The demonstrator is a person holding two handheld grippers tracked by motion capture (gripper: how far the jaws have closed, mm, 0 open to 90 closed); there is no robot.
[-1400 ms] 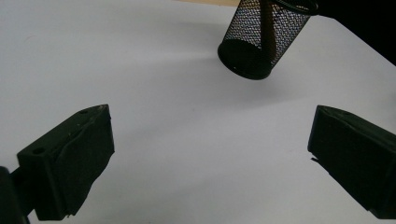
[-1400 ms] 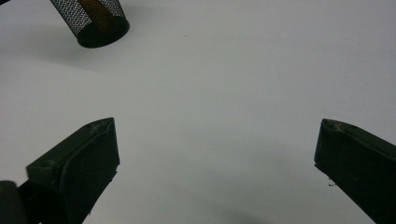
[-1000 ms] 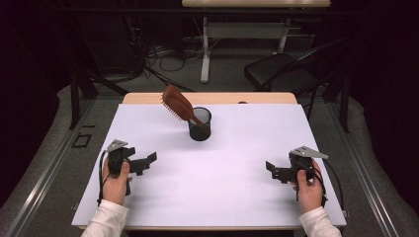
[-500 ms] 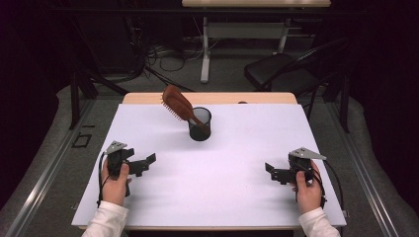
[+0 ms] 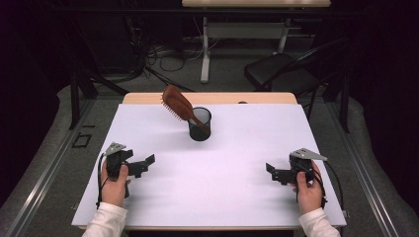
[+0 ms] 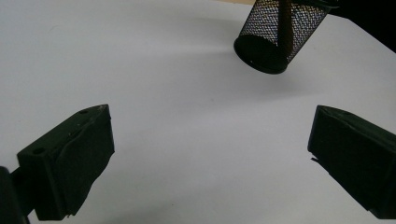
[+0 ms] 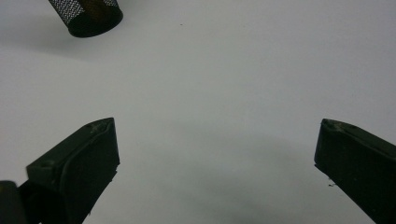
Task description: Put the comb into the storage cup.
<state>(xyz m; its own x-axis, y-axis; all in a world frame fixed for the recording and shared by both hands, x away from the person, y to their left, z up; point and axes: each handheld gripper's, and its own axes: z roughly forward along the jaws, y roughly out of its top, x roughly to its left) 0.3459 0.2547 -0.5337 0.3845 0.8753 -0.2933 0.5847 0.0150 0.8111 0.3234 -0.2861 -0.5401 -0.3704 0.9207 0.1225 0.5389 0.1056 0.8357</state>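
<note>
A brown bristled hairbrush (image 5: 177, 104) leans handle-down in a black cylindrical wire-mesh cup (image 5: 199, 124) at upper centre of the matte white bench (image 5: 222, 173); left gripper (image 5: 146, 162) and right gripper (image 5: 271, 170) rest lower down, jaws apart, empty.

High view overlooks table; both gripper views share the mesh cup (image 5: 199, 124).

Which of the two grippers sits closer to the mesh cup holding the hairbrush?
The left gripper, at the table's left side. It lies nearer the mesh cup with the hairbrush than the right gripper does. Both have open fingers.
</note>
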